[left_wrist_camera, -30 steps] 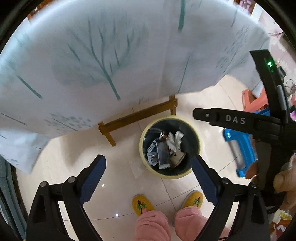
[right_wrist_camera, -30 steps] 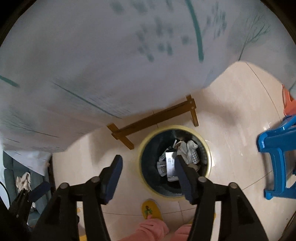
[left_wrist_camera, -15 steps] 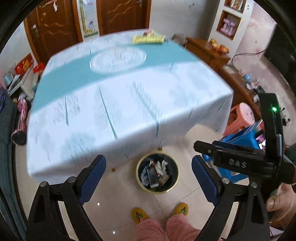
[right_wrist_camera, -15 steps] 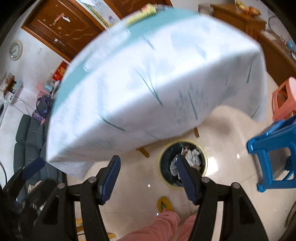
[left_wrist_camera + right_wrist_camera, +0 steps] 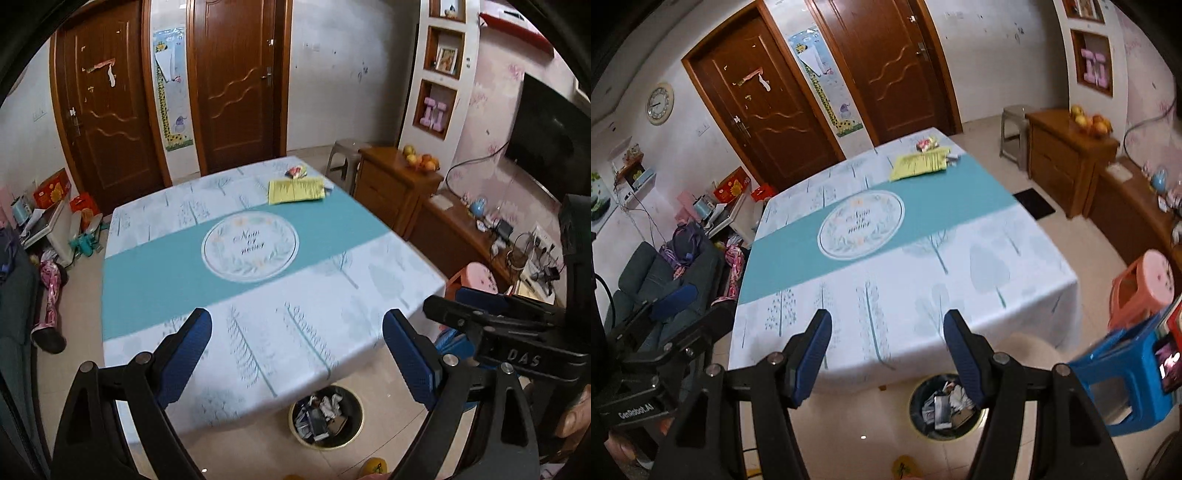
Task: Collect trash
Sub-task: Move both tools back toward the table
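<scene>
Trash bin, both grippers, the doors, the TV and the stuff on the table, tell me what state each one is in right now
Trash bin: upright on the floor, no lid, holds crumpled trash.
Left gripper: open, nothing between its fingers.
Right gripper: open, nothing held.
Doors: both closed.
TV: screen dark.
Yellow paper: lying flat on the table's far side.
Tablecloth: spread flat, hanging over the edges.

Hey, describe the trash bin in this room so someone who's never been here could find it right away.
Start at the square table with the white and teal tree-print tablecloth. On the floor tiles at its near edge, partly under the overhanging cloth, stands a round dark wastebasket with a yellow rim, holding crumpled paper and wrappers. The nearby blue plastic stool and pink plastic stool are taller and closed on top.
</scene>
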`<action>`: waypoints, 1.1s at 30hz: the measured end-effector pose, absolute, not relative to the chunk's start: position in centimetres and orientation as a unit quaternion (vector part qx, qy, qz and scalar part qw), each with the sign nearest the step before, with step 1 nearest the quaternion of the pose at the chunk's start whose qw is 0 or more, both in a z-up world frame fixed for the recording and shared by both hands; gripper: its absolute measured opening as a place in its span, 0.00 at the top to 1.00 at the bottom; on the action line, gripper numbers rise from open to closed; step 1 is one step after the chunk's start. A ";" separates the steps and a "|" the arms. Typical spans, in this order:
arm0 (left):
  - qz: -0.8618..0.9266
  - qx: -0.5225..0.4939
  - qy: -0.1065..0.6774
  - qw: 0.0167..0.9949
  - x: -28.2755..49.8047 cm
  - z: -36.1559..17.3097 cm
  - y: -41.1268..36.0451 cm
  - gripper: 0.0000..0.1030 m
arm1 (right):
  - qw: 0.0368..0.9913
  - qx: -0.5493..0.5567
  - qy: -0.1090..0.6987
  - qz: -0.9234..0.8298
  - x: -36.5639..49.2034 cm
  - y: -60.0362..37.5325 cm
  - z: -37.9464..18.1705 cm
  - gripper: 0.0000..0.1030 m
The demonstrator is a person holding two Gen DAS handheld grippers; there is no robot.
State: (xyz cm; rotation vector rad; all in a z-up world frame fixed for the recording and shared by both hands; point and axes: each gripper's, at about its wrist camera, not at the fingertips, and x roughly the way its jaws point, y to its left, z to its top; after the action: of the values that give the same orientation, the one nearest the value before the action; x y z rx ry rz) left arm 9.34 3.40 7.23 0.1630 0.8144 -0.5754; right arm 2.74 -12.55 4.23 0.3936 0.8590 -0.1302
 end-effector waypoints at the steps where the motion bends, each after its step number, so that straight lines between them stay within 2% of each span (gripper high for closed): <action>1: -0.276 0.077 0.390 0.875 9.7 7.5 3.3 0.10 | 0.889 0.181 0.416 -0.065 3.4 -12.6 4.6 0.39; 8: -0.257 0.083 0.397 0.877 13.9 8.5 0.2 0.10 | 0.882 0.161 0.438 -0.066 7.3 -15.2 5.1 0.39; 14: -0.217 0.077 0.413 0.881 19.9 6.9 -4.7 0.10 | 0.875 0.178 0.450 -0.025 13.8 -21.9 3.2 0.39; 23: -0.119 0.034 0.490 0.863 33.6 0.0 -13.6 0.10 | 0.832 0.229 0.502 0.063 27.9 -33.7 -1.0 0.39; 33: -0.033 0.001 0.541 0.840 44.8 -8.2 -15.1 0.10 | 0.792 0.290 0.533 0.067 41.1 -40.0 -9.1 0.39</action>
State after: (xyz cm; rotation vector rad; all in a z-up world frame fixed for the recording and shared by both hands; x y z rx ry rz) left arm 44.83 -15.14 -8.20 0.0022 1.1435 -0.0687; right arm 41.13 -39.95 -9.15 0.6236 1.1466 0.1437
